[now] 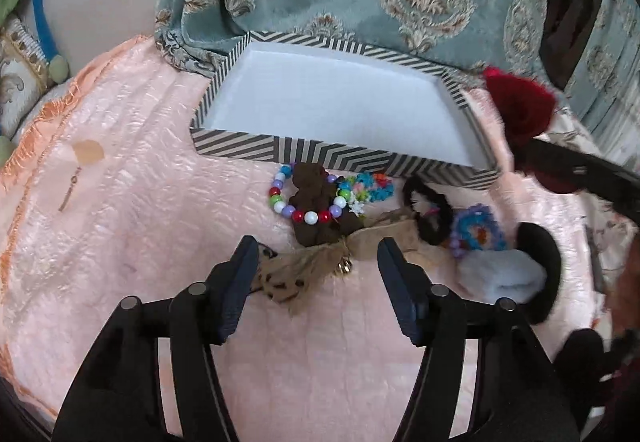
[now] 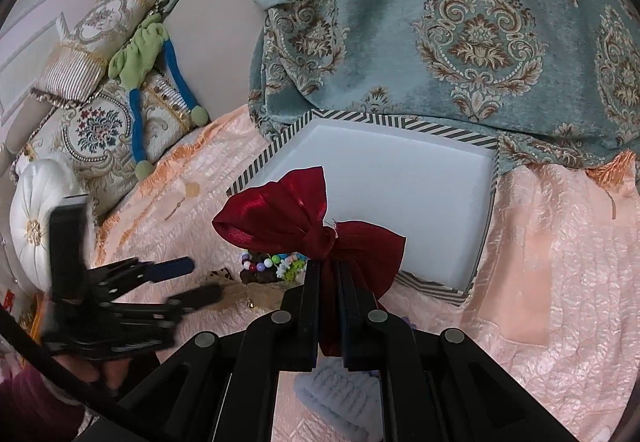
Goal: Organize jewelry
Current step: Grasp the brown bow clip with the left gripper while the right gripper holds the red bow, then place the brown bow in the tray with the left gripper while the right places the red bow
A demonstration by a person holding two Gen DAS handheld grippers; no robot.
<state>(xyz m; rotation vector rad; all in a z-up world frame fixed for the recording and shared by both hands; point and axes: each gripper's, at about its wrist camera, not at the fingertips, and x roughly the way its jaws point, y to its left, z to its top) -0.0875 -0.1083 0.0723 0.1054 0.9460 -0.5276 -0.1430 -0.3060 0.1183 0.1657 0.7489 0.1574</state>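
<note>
Pinching the dark red satin ribbon bow point(image 2: 310, 224) by its knot, the right gripper point(image 2: 329, 270) has its jaws closed on the fabric and holds the bow up off the bed, over the near-left edge of the striped, white-lined shallow box point(image 2: 486, 226). That lift looks meant to carry the bow over the wall and drop it inside, where the white floor lies bare.

The rest of the pieces wait just outside the box's near wall: a bracelet of mixed coloured beads point(image 1: 308, 215) looped around a small brown flocked bear figure point(image 1: 314, 201), a bright crocheted flower piece point(image 1: 370, 185) beside them, a black hair tie point(image 1: 426, 209), a blue crocheted flower point(image 1: 478, 228), and a fluffy pale blue scrunchie point(image 1: 500, 274) nearer the camera.

The left gripper point(image 1: 316, 262) hangs with its jaws apart and nothing between the pads, straddling a tan burlap bow with a small gold bell point(image 1: 344, 252); it seems lined up to take that one next.

Everything sits on a crinkled peach bedspread point(image 1: 140, 201), with a teal damask throw point(image 2: 460, 21) draped behind the box.
</note>
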